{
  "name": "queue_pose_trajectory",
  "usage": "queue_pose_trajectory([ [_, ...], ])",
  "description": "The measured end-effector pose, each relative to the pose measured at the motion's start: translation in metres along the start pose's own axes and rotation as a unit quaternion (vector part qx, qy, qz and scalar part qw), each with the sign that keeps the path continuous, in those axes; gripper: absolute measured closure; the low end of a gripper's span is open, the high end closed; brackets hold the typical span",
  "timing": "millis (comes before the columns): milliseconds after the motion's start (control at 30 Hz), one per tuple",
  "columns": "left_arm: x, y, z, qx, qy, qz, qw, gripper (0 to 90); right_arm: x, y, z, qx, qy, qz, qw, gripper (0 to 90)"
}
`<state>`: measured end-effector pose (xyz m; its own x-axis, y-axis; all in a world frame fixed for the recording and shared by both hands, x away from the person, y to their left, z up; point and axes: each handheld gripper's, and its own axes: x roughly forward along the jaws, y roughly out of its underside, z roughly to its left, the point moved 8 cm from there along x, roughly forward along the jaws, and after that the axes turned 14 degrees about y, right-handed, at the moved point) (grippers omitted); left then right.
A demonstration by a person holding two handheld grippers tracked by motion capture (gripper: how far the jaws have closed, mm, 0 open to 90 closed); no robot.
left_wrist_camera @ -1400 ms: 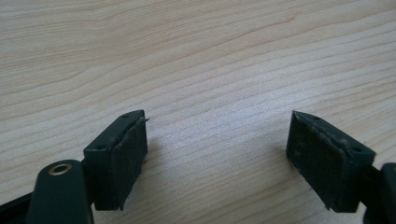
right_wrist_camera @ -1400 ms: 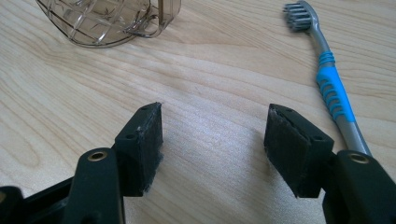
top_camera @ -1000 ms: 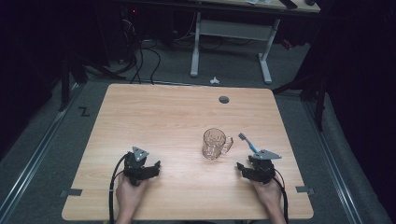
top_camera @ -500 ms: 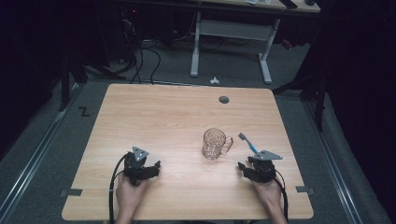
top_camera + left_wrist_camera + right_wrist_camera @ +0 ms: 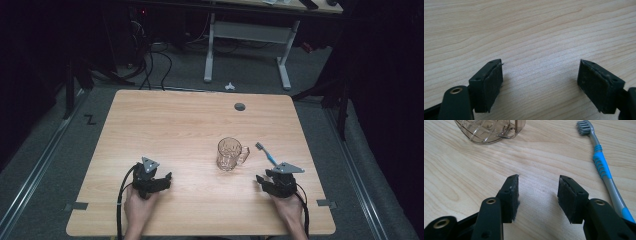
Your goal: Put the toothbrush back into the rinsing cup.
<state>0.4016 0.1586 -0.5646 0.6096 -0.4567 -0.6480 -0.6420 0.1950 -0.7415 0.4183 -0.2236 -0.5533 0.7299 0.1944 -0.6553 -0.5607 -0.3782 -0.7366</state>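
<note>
Wooden tabletop [image 5: 175, 130] is carrying a glass mug [image 5: 231, 154] and blue toothbrush [image 5: 266, 154] just ahead of the right gripper [image 5: 537, 195], whose empty jaws are narrowing pre-grasp, left gripper [image 5: 539, 82] resting spread; next likely needing a reach over the toothbrush handle.
</note>
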Motion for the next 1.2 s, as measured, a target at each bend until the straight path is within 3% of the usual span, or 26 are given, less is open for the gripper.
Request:
queue_pose_trajectory([
  [367,0.0,0.0,0.0,0.0,0.0,0.0,1.0,21.0,-0.013,0.011,-0.008,0.006,0.002,-0.002,1.0,54.3],
  [633,0.0,0.0,0.0,0.0,0.0,0.0,1.0,21.0,-0.018,0.013,-0.012,-0.003,0.012,-0.022,0.9997,54.2],
  [1033,0.0,0.0,0.0,0.0,0.0,0.0,1.0,21.1,-0.024,0.017,-0.022,0.02,0.009,-0.027,0.9994,55.9],
  [1200,0.0,0.0,0.0,0.0,0.0,0.0,1.0,21.1,-0.024,0.014,-0.024,0.017,0.01,-0.025,0.9995,57.0],
])
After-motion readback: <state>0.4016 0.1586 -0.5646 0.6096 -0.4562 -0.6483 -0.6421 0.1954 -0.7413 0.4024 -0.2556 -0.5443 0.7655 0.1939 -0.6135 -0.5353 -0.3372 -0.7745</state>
